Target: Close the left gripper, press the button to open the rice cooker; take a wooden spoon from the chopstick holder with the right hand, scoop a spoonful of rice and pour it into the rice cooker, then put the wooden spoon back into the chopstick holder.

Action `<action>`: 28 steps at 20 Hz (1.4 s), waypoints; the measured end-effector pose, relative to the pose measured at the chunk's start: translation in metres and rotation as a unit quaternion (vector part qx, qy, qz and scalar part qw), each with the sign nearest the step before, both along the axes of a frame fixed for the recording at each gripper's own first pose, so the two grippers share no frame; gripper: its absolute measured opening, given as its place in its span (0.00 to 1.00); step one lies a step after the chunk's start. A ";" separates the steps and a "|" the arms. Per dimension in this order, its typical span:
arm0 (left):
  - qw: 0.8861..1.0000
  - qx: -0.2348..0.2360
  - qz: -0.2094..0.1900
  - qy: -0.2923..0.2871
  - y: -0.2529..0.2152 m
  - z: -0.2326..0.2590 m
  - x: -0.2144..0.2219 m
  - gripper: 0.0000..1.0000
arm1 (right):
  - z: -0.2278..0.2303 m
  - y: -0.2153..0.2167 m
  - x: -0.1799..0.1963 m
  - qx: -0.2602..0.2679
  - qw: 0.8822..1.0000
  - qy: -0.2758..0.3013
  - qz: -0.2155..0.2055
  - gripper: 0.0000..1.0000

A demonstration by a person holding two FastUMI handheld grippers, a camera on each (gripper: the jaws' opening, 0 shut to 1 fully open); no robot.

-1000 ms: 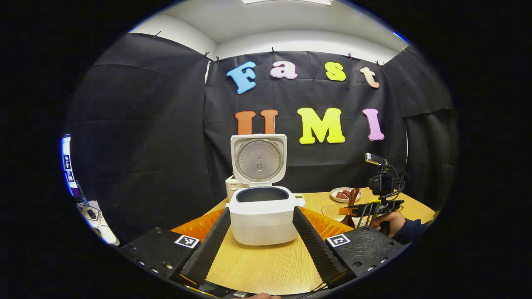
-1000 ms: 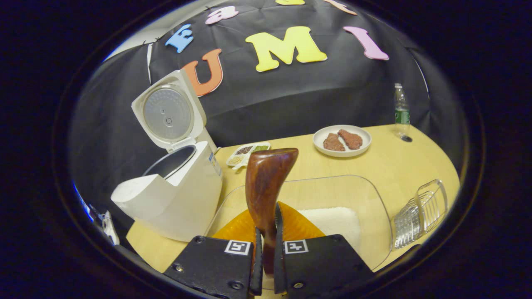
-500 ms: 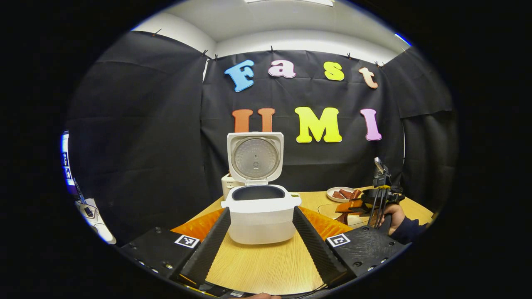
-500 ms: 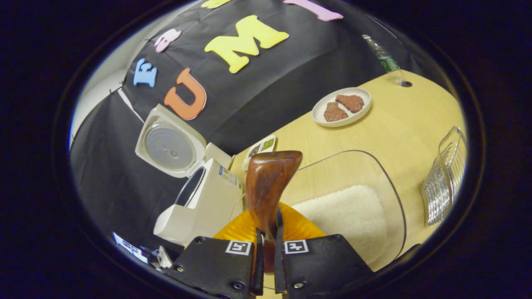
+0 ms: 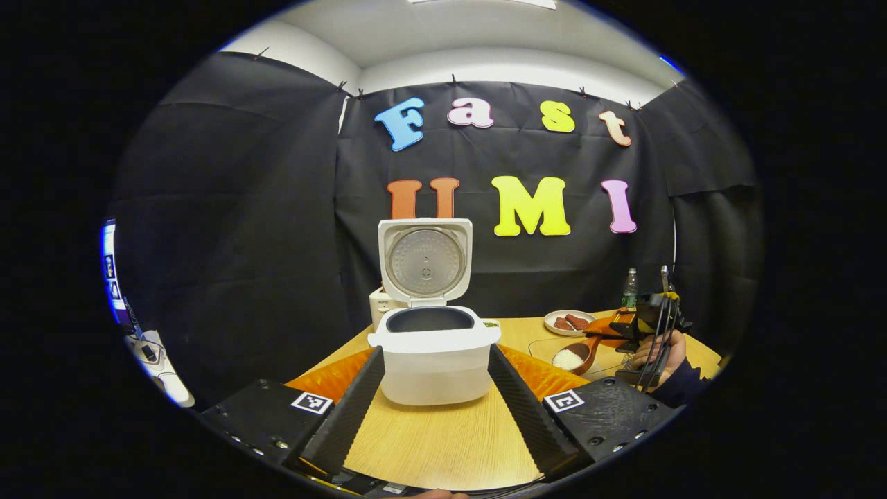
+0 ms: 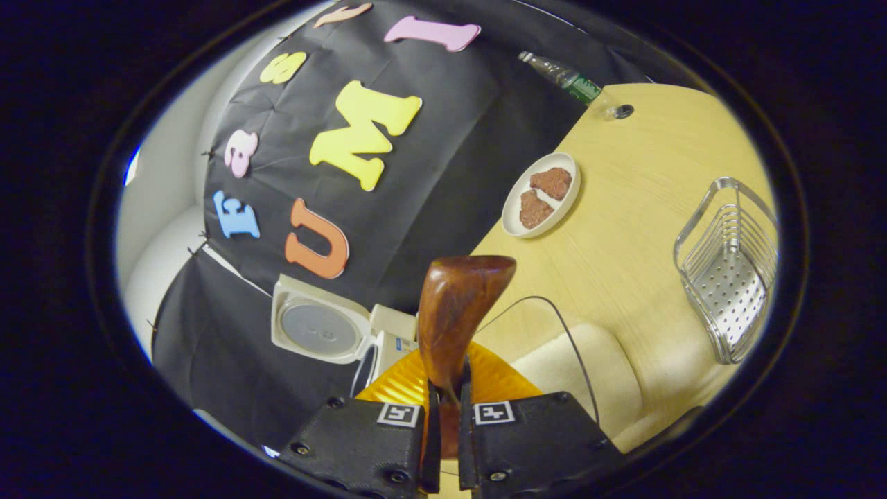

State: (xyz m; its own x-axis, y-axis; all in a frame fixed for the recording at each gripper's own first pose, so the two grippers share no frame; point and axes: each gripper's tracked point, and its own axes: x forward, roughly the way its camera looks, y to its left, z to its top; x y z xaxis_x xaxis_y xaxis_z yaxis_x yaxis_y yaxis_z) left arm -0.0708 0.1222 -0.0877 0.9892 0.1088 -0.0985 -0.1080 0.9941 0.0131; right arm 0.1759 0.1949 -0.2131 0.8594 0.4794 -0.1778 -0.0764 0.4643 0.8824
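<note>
Rice (image 5: 567,358) was carried in the brown wooden spoon (image 6: 454,319) clamped by the right gripper (image 6: 444,423), right of the open white rice cooker (image 5: 433,350); the left gripper's (image 5: 436,395) fingers were spread wide.

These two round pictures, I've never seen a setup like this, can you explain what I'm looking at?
A person holds a two-finger gripper in each hand; a camera rides on each. The left gripper view looks past the open left gripper at a rice cooker with its lid up on a table. Farther right it shows the right gripper holding a wooden spoon with rice in its bowl. The tilted right gripper view shows the spoon's handle clamped, a plate and a wire holder.
</note>
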 end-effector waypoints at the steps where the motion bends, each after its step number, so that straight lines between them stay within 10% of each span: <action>1: 1.000 0.003 0.002 -0.002 -0.001 0.001 -0.001 0.95 | 0.009 -0.007 -0.002 0.022 1.000 -0.009 -0.006 0.15; 6: 1.000 -0.002 0.003 0.002 -0.007 0.001 -0.004 0.96 | 0.054 -0.049 0.003 0.179 0.983 -0.030 -0.041 0.15; 12: 1.000 -0.002 0.000 -0.005 -0.009 0.005 -0.009 0.96 | 0.069 -0.078 0.003 0.216 0.974 -0.023 -0.066 0.15; 28: 0.999 -0.041 -0.002 -0.019 0.026 0.006 -0.059 0.95 | 0.149 0.084 0.039 0.160 0.986 -0.051 0.005 0.15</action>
State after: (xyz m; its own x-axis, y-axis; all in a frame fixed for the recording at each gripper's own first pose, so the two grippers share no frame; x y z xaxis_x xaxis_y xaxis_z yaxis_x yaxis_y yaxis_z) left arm -0.1295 0.1483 -0.0812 0.9926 0.0989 -0.0699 -0.1039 0.9920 -0.0720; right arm 0.2153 0.2789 -0.0645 0.8602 0.5049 0.0713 -0.1759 0.1626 0.9709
